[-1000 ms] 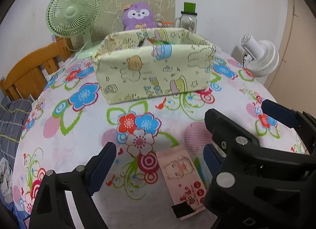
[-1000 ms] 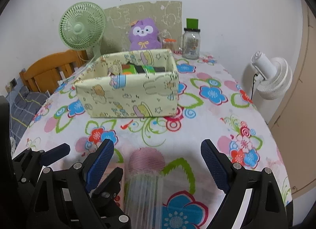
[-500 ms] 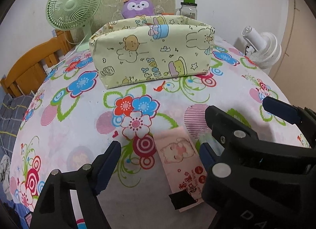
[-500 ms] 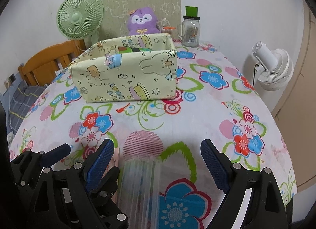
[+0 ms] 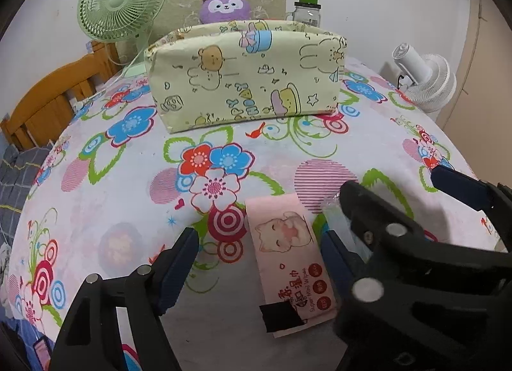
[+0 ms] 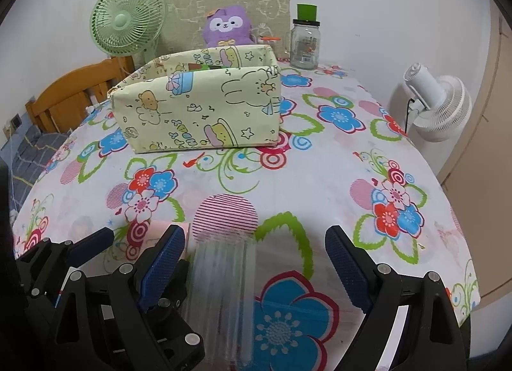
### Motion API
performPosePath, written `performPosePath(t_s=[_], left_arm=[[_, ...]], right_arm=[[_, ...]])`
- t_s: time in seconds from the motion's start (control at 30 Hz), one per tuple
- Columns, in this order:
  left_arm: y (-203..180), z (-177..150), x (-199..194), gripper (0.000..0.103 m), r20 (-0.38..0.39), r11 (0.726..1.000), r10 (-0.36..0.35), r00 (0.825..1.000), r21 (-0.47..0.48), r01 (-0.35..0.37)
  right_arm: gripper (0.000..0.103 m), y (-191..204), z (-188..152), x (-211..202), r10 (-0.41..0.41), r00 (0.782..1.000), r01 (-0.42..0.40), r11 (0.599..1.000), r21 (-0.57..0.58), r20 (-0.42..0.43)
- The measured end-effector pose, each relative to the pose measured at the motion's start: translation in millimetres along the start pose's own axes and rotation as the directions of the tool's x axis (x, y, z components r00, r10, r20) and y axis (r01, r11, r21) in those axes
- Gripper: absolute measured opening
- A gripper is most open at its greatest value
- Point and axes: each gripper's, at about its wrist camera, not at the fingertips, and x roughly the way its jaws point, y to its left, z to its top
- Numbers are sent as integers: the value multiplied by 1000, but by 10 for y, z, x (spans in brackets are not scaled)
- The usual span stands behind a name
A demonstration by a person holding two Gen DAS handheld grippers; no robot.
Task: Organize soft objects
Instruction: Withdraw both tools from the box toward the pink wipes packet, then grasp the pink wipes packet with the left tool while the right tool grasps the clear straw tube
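Note:
A pink wet-wipes pack point(image 5: 289, 249) lies on the floral tablecloth between the open jaws of my left gripper point(image 5: 259, 262), low over the table. A clear plastic packet point(image 6: 224, 287) lies between the open jaws of my right gripper point(image 6: 256, 265); its corner shows in the left wrist view point(image 5: 334, 214). The pink pack's edge shows by the right gripper's left finger point(image 6: 153, 230). A yellow cartoon-print fabric box point(image 5: 246, 79) stands farther back, also in the right wrist view point(image 6: 198, 108), with items inside.
Behind the box stand a purple plush point(image 6: 227, 27), a green desk fan point(image 6: 128, 19) and a glass jar with green lid point(image 6: 305, 41). A white fan point(image 6: 438, 102) is off the table's right edge. A wooden chair point(image 5: 54, 102) is at the left.
Both grippers have dropped lower toward the table and slightly forward; the pink pack and clear packet now sit deeper between their jaws. Both stay open.

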Motion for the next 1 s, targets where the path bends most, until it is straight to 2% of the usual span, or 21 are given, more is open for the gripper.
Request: performPosePath(t_s=[0.13,0.27,0.8,1.0], left_arm=[[-15,-35,9,68,-4,1000,-5,1000,-6,5],[-17,-66,-33,47,5,1000,-4,1000,-2,4],[57,-214,-115,46,20,1000,-11,1000,-15,11],[41,-251,-148,46,25,1000,-7,1000,10,7]], right_arm=[[91,-14,-27,-11,-3,1000,3,1000,4,-4],[91,9,-57,-29,3,1000,-3,1000,1,-6],[79,102,-219,15,13,998,-13,1000,13,-58],[68,84,-268,77,54,993,-48,997,66,-101]])
